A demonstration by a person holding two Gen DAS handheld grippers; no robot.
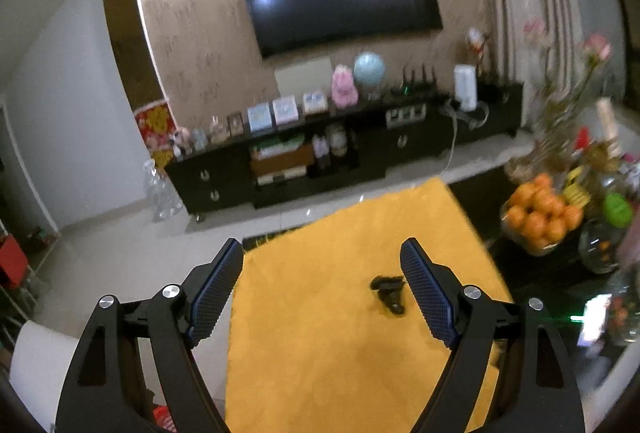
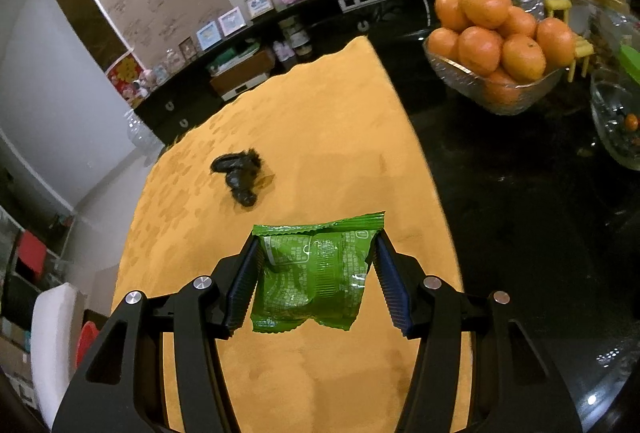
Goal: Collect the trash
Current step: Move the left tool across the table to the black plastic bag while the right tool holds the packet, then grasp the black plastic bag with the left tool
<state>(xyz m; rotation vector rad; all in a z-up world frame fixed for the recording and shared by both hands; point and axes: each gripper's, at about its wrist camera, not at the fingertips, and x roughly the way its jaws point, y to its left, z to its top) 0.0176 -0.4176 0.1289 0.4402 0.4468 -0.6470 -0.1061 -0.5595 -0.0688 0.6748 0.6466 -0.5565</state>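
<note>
Left wrist view: looks forward and down between its fingers (image 1: 216,289), from higher, over the yellow cloth (image 1: 340,313) toward the TV wall. Right wrist view: nearer, steeper. Shared: cloth, black scrap (image 2: 238,179) (blurred in left view), bowl of oranges (image 2: 496,45), dark bench (image 2: 520,193).

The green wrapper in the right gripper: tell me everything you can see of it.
The green wrapper is a glossy, crinkled foil-like snack packet with pale print and serrated, crimped ends. It looks partly flattened and creased. It is pinched by its two side edges between the pads of the right gripper, held above the yellow cloth, with its upper crimped edge sticking out past the fingertips.
</note>
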